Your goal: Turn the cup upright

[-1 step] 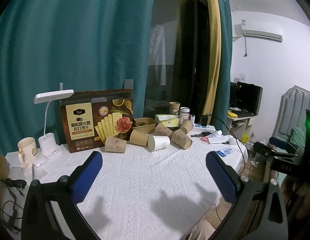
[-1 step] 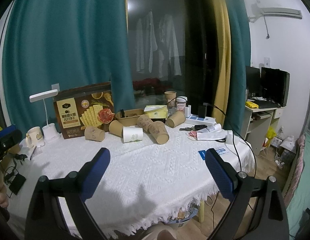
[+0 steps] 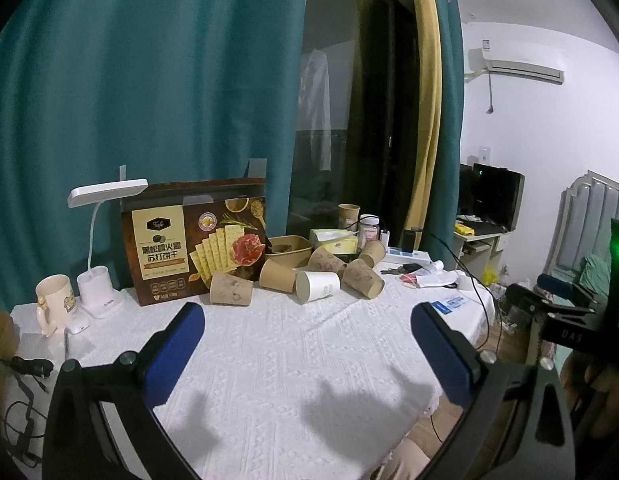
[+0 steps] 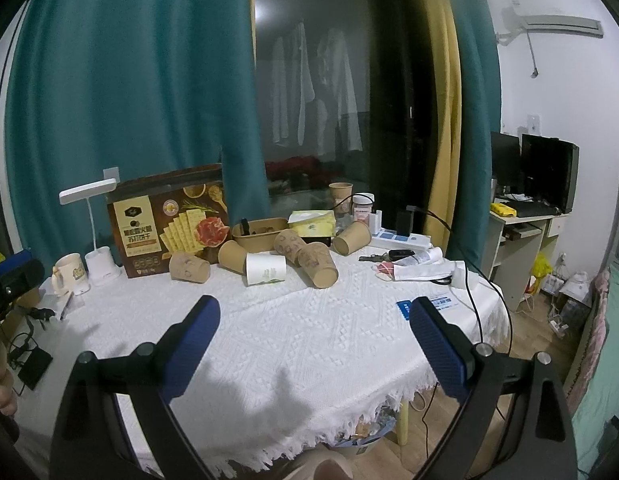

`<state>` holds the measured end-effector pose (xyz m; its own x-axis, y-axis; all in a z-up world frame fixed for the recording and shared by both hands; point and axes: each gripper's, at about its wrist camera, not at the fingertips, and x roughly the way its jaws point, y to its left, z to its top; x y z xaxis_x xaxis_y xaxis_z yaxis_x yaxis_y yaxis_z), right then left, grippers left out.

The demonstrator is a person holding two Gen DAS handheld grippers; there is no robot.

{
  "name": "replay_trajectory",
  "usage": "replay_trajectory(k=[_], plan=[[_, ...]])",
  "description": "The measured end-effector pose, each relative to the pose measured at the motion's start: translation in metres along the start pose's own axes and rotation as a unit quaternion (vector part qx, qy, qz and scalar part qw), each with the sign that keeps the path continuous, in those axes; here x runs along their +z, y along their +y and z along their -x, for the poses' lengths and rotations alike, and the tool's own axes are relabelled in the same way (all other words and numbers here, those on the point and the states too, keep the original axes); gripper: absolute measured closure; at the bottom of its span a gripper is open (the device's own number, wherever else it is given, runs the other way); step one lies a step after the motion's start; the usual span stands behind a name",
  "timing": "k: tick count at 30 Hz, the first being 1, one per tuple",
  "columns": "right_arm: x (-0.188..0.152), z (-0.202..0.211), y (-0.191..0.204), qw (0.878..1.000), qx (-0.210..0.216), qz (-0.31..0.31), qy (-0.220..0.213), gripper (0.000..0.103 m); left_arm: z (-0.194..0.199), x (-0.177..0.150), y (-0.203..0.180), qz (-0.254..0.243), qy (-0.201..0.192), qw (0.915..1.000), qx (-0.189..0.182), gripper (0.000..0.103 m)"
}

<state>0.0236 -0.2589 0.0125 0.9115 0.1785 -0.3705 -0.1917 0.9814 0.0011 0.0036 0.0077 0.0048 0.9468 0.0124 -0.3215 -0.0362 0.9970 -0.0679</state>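
Tablecloth (image 4: pixel 293 344) with toppled, empty paper cups (image 4: pixel 317 264)

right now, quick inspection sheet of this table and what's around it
surface: table under white tablecloth, near half bare
job's things: brown paper cups and one white paper cup lie on their sides in a cluster; one brown cup stands upright behind
clutter: cracker box, desk lamp, mug, tissue box, keys, papers
grippers: left gripper and right gripper open, empty, short of the cups
cables: black cable over the right edge; power strip
surroundings: teal curtains, dark window, air conditioner, desk with monitor
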Motion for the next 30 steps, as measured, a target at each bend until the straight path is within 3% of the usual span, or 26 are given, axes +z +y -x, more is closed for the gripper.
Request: replay_trajectory(k=[30], plan=[[0.0018,0.0,0.0019,1.0,-0.001,0.001,-0.001,0.008,0.0013,0.0023,-0.0011,-0.001,-0.004,1.0,0.001,0.0]])
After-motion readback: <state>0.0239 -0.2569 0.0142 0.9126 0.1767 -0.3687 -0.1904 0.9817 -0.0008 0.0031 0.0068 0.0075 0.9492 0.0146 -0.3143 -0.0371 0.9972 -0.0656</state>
